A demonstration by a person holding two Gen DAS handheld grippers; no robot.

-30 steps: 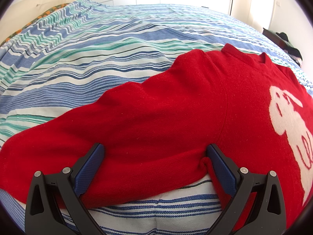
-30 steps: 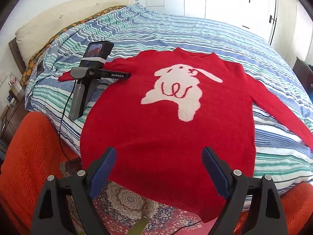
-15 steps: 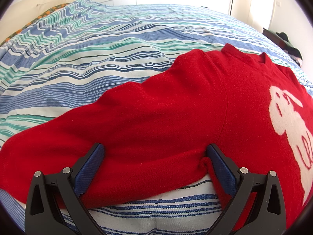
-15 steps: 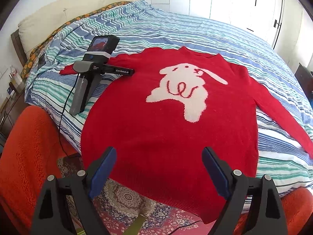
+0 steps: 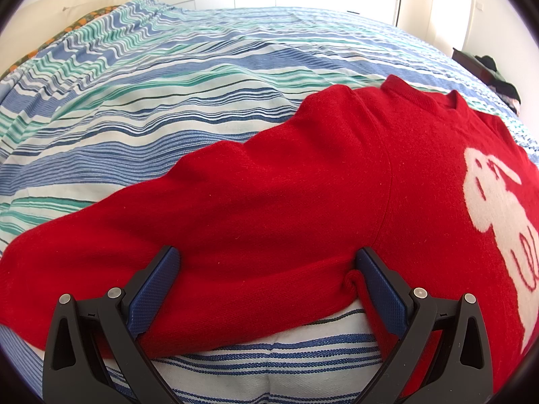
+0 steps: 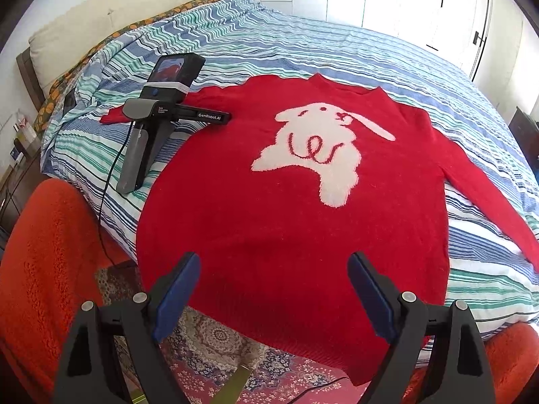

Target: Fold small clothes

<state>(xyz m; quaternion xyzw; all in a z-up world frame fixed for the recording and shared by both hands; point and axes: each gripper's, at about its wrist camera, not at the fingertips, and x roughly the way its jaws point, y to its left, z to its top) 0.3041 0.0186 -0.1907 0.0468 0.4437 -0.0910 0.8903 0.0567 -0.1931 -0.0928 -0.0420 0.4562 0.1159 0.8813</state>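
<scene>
A red sweater (image 6: 286,202) with a white rabbit design (image 6: 320,148) lies spread flat, front up, on a striped bed; its hem hangs over the near edge. My left gripper (image 5: 266,269) rests open on the bed, its jaws around the sweater's left sleeve (image 5: 219,222) near the armpit. In the right wrist view the left gripper's body (image 6: 158,118) lies on that sleeve. My right gripper (image 6: 273,276) is open and empty, held in the air above the sweater's hem.
The bed has a blue, green and white striped cover (image 6: 303,50) and a cream headboard cushion (image 6: 101,27) at the far left. An orange fuzzy surface (image 6: 43,252) and a patterned rug (image 6: 209,340) lie below the bed edge. White wardrobe doors (image 6: 404,3) stand behind.
The right gripper has moved closer and lower toward the sweater, which fills more of its view. The left gripper has not moved.
</scene>
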